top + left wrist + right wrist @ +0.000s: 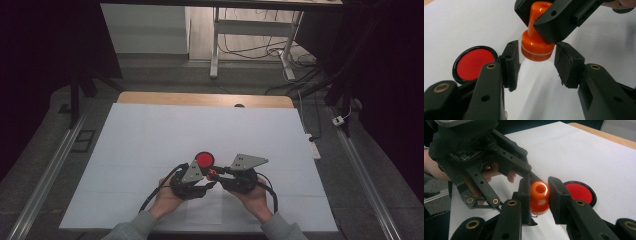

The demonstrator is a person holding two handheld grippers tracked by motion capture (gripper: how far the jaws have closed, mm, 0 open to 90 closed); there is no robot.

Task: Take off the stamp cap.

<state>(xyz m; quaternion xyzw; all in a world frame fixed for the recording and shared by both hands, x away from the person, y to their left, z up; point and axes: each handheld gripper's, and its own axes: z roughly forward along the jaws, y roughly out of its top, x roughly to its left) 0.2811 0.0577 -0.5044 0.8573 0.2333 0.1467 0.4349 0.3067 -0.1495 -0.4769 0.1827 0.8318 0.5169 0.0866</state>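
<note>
My right claw (539, 195) pinches the orange stamp (539, 198) by its handle, leaving the base free. My left claw (536, 66) brackets that base, not quite touching I think, with the red ink pad (474, 63) just left.

High view is dim & a bit grainy; both side edges go nearly black, w/ brighter light at the far floor. The white table cover (150, 130) looks grey-blue. Gripper views are brighter. The orange stamp (536, 47) is sharp w/ small shiny spots. Close black jaws look soft & blurry. A soft shadow sits under the stamp.
</note>
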